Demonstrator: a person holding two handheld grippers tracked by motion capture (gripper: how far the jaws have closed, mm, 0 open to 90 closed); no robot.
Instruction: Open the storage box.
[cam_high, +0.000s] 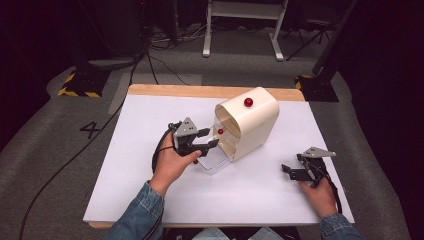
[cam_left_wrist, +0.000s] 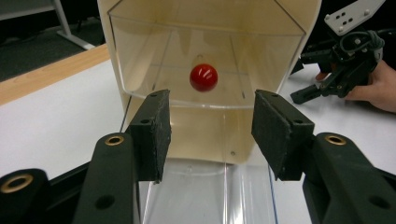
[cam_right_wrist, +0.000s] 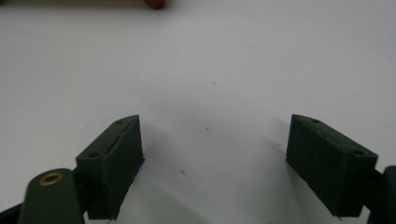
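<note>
Dark room w/ grey carpet; a white table (cam_high: 150, 150) w/ a wood strip along its far edge carried the things. A cream bread-box-like container (cam_high: 250, 122) sat near the table's far edge, approx. mid-width, a red knob (cam_high: 248, 102) on top. Its clear front flap (cam_left_wrist: 205, 60) carried a second red knob (cam_left_wrist: 203, 77); a clear panel lay on the table under the opening. Left claw (cam_high: 210, 138), wide open and holding nothing, was right at that opening, its jaws either side of the flap knob but apart from it. Right claw (cam_high: 289, 170), also wide open and empty, sat low over the table near the right edge, well apart from the container.
</note>
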